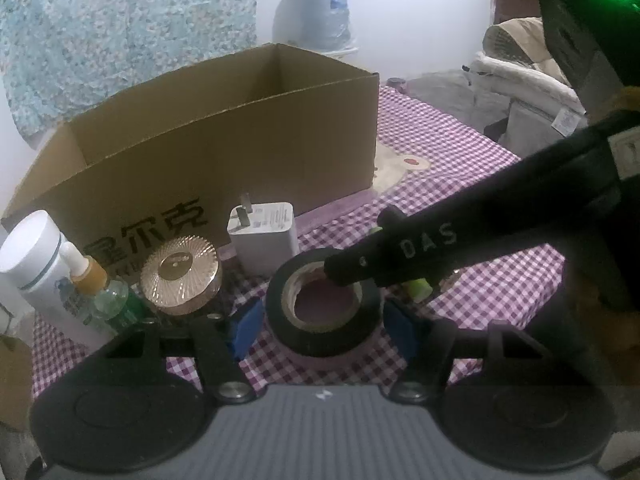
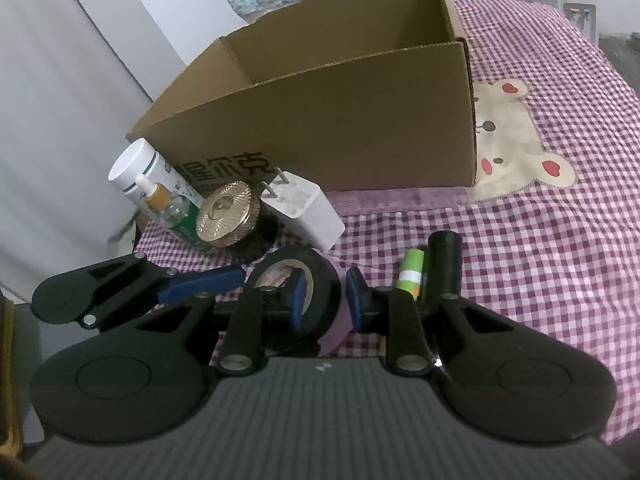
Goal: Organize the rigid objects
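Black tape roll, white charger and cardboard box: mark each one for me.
black tape roll (image 1: 320,332), left wrist view, on its front outer wall.
white charger (image 1: 269,245), left wrist view, on its front face.
cardboard box (image 2: 340,128), right wrist view, on its near outer wall.

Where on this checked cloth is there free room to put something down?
Bare cloth lies right of the cardboard box, around the bear patch. It is crowded in front of the box: bottles, gold lid, charger, tape roll.
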Demonstrator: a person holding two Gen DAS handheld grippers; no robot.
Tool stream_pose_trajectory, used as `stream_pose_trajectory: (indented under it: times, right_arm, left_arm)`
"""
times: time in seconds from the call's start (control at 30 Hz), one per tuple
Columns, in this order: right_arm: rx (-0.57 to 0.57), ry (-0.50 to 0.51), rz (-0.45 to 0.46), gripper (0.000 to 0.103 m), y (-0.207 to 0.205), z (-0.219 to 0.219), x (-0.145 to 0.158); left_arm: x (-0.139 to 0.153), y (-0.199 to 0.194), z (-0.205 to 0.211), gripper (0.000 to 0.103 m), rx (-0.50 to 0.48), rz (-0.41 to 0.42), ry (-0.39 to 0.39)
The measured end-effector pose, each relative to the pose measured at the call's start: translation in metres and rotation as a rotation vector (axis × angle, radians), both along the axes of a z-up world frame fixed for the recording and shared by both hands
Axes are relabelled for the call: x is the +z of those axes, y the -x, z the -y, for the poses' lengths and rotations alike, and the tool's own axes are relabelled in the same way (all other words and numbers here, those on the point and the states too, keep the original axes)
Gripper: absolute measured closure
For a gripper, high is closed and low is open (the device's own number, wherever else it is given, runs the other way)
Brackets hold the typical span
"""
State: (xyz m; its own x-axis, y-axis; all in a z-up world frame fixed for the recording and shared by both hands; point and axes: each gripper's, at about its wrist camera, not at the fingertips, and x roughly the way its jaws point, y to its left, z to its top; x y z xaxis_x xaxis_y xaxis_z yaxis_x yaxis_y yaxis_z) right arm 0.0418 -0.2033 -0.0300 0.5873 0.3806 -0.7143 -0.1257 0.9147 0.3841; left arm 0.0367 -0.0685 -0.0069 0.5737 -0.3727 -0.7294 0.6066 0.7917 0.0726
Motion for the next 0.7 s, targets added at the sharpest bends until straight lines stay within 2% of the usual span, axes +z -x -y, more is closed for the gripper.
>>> stream_pose_trajectory:
  times: [0.33,0.5,0.7]
  right_arm:
    - [0.016,0.021,-0.007,0.078,-0.008,-0.003,-0.007]
    - [0.018,0.042,0.012,0.080,-0.007,-0.005,-0.006]
    - [0.016,0.062,0.055,0.080,0.000,-0.008,0.007]
  left_arm:
    - [-0.001,-0.004,-0.003,0.038,-0.009,0.003,0.015]
    - [0.001,-0.003,-0.004,0.039,-0.009,0.006,0.028]
    - [0.011,0.007,-0.006,0.040,-0.012,0.070,0.028]
